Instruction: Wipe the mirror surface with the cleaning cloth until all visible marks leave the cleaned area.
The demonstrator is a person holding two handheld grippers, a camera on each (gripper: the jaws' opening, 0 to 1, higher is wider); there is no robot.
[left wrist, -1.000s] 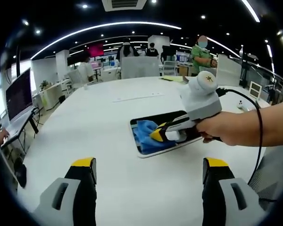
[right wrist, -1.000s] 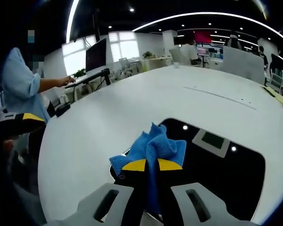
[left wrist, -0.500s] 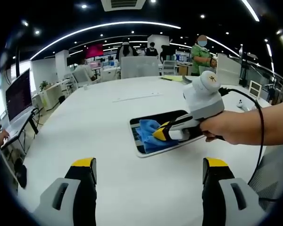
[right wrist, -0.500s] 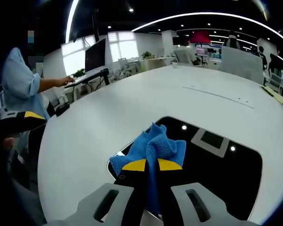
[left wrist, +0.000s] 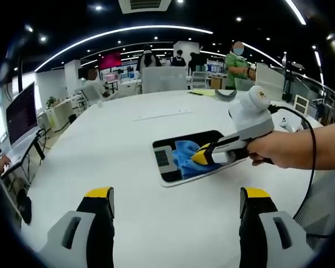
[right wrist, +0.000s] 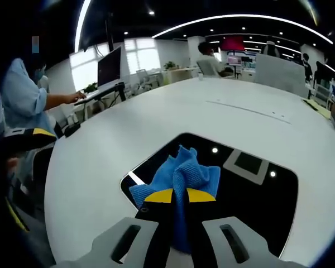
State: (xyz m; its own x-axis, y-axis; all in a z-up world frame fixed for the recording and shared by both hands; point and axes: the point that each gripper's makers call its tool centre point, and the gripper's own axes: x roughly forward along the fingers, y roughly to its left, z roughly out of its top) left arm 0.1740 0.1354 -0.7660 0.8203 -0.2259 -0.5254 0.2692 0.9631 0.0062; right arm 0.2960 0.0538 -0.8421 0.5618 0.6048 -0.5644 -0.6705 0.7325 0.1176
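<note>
A flat rectangular mirror [left wrist: 173, 159] [right wrist: 251, 195] lies on the white table, reflecting the dark ceiling and its lights. A crumpled blue cleaning cloth [left wrist: 188, 154] [right wrist: 181, 173] rests on the mirror's surface. My right gripper [right wrist: 180, 196] [left wrist: 202, 157] is shut on the cloth and presses it onto the glass; a hand holds it, coming in from the right in the left gripper view. My left gripper [left wrist: 176, 195] hangs open above bare table, nearer than the mirror, with nothing between its fingers.
The round white table [left wrist: 117, 145] stretches far around the mirror. A monitor [left wrist: 21, 111] stands off its left edge. Several people [left wrist: 237, 61] sit or stand at desks beyond; one person [right wrist: 25, 100] sits at the left in the right gripper view.
My right gripper has dragged the cloth across the mirror, away from its left end toward the middle. That end of the glass now lies uncovered. The left gripper has not moved.
</note>
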